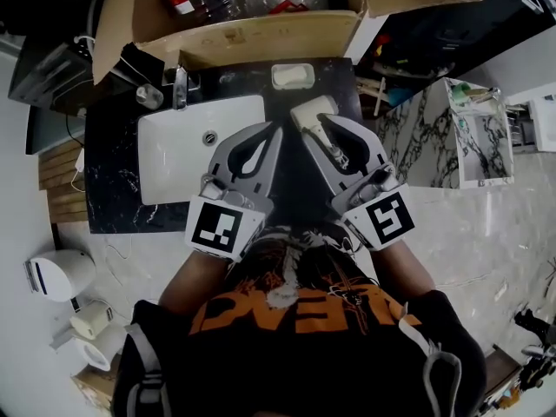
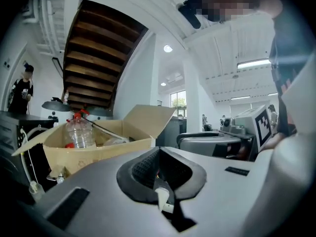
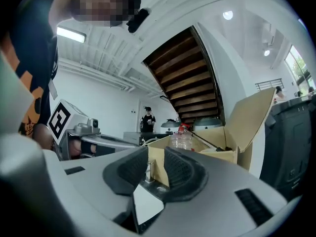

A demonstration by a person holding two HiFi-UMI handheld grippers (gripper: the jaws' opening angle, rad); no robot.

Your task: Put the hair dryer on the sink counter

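A cream hair dryer (image 1: 309,109) lies on the black marble sink counter (image 1: 111,176), just right of the white basin (image 1: 178,150). My right gripper (image 1: 323,123) hovers over the dryer's near end. In the right gripper view a narrow gap shows between the right gripper's (image 3: 155,165) pads; nothing sits between them, only the cardboard box beyond and a white surface (image 3: 147,204) low down. Whether the jaws touch the dryer I cannot tell. My left gripper (image 1: 271,130) is shut and empty beside it, over the basin's right edge, also the left gripper (image 2: 159,165).
An open cardboard box (image 1: 252,35) with plastic bottles stands behind the counter. A faucet (image 1: 181,85) and a white soap dish (image 1: 292,76) sit at the back edge. A marble-patterned cabinet (image 1: 426,137) is to the right. A person (image 3: 147,118) stands far off.
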